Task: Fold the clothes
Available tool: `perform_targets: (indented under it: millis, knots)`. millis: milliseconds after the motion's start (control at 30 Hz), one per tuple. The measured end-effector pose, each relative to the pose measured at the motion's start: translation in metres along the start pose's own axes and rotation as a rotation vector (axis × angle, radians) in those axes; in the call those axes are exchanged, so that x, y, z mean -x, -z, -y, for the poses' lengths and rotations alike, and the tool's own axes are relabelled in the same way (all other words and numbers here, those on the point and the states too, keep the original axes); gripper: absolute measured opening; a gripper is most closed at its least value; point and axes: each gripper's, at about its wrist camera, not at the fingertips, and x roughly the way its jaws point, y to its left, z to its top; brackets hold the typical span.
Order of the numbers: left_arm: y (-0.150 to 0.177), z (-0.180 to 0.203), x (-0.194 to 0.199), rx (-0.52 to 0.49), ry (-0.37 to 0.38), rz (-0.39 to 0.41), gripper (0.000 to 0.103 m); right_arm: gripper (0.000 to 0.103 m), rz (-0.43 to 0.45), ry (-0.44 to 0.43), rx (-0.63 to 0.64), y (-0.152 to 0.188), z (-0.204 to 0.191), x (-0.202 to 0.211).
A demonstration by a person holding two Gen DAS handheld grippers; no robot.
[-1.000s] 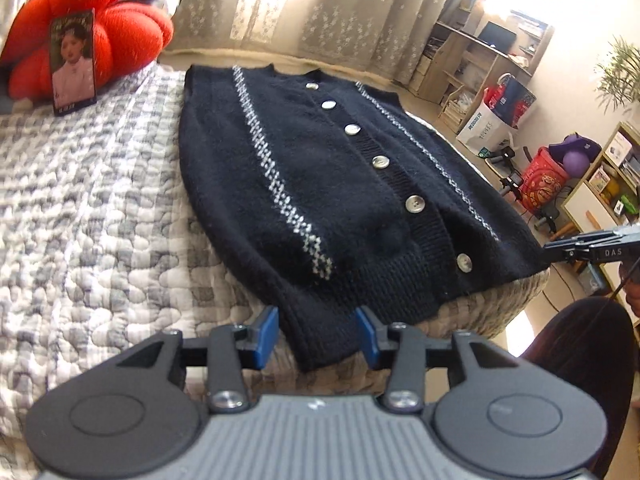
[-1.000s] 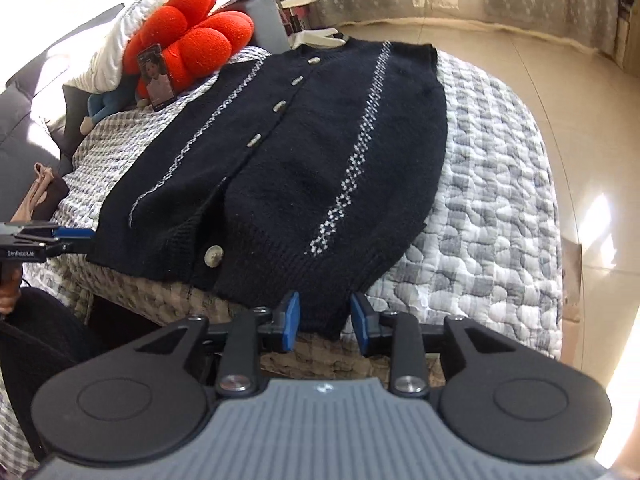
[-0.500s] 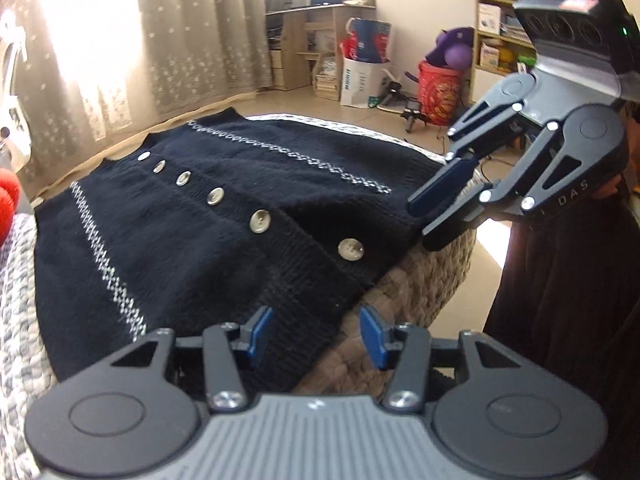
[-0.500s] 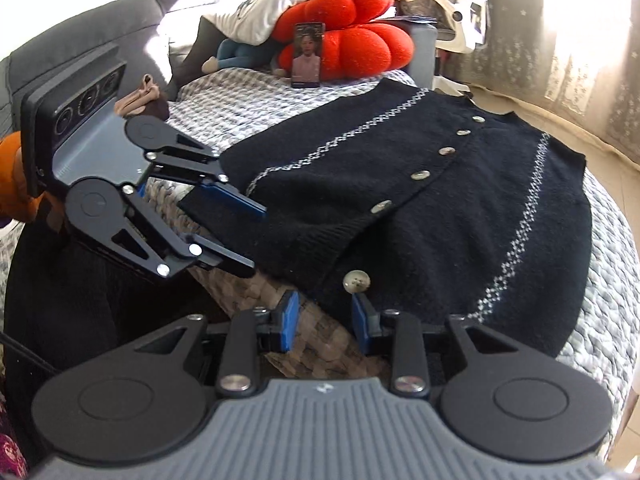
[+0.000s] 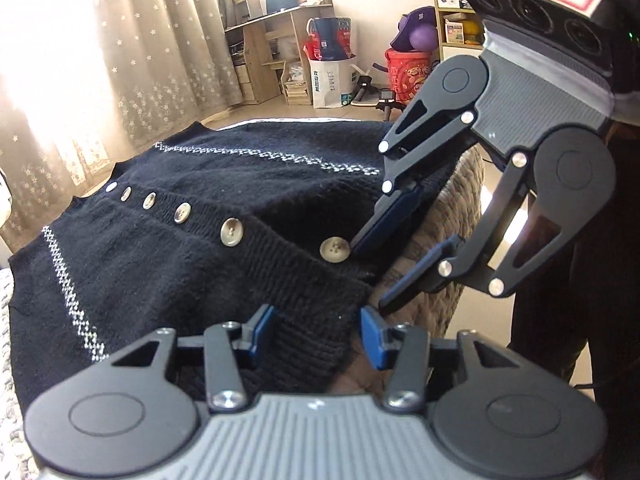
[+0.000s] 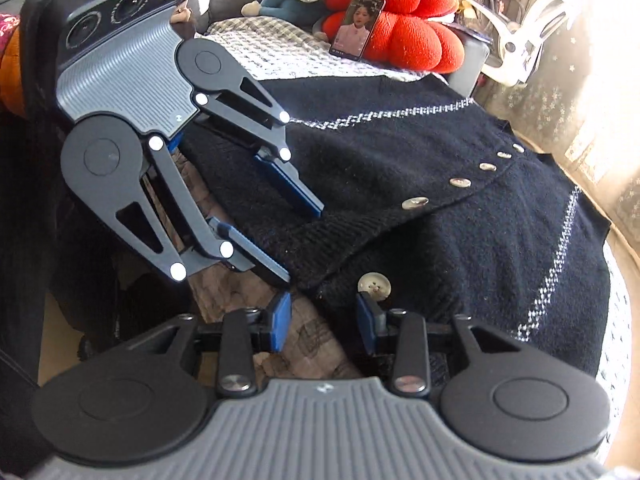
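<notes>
A black knit vest (image 5: 160,260) (image 6: 440,152) with pale buttons and two white patterned stripes lies flat on the quilted bed (image 6: 256,48). Its hem hangs at the bed's near edge. My left gripper (image 5: 318,334) (image 6: 303,244) straddles the hem, one finger above the cloth and one below, and its jaws are closing without pressing on the cloth. My right gripper (image 6: 323,320) (image 5: 368,276) straddles the hem beside the lowest button (image 6: 374,282) (image 5: 335,250). Its jaws are opening and do not press the cloth. The two grippers sit close together.
A red cushion (image 6: 400,36) with a photo card (image 6: 358,26) leaning on it sits at the head of the bed. A white chair (image 6: 520,48) stands beside it. Curtains (image 5: 100,60), a desk (image 5: 276,40), a white bag (image 5: 332,80) and a red bucket (image 5: 408,68) lie beyond. A person's dark clothing (image 5: 580,280) is at the bed edge.
Both grippers have rolled and moved in from the hem's outer parts to its middle by the lowest button, ending close together. The left jaws have narrowed slightly and the right have widened slightly.
</notes>
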Motion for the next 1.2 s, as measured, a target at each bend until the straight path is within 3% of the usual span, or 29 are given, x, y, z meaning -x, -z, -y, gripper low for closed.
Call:
perform_targets:
  millis: [100, 133, 167, 200, 433, 633, 833, 1067, 1200]
  knots:
    - [0.001, -0.014, 0.005, 0.114, 0.055, 0.016, 0.024, 0.03, 0.022, -0.013, -0.056, 0.002, 0.008, 0.004]
    - [0.001, -0.019, 0.005, 0.157, 0.072, 0.018, 0.02, 0.024, 0.028, -0.015, -0.081, 0.003, 0.012, 0.005]
    - [0.001, -0.023, 0.006, 0.195, 0.082, 0.018, 0.008, 0.021, 0.034, -0.012, -0.099, 0.002, 0.014, 0.005]
    - [0.001, -0.027, 0.006, 0.232, 0.093, 0.018, 0.004, 0.02, 0.039, -0.009, -0.116, 0.002, 0.016, 0.006]
    - [0.001, -0.047, 0.007, 0.413, 0.154, 0.046, 0.003, 0.003, 0.067, -0.028, -0.172, -0.002, 0.021, 0.008]
    - [-0.003, -0.049, 0.011, 0.443, 0.191, 0.099, 0.003, 0.003, 0.109, -0.095, -0.194, -0.004, 0.02, 0.013]
    - [-0.01, -0.049, 0.007, 0.419, 0.232, 0.128, 0.003, 0.003, 0.064, -0.112, -0.176, -0.008, 0.012, 0.004]
    - [-0.015, -0.048, -0.015, 0.416, 0.28, 0.063, 0.003, 0.004, 0.032, -0.125, -0.179, -0.008, 0.008, -0.003]
    - [-0.009, -0.058, -0.027, 0.488, 0.316, 0.014, 0.003, 0.01, 0.022, -0.145, -0.185, -0.007, 0.009, 0.002]
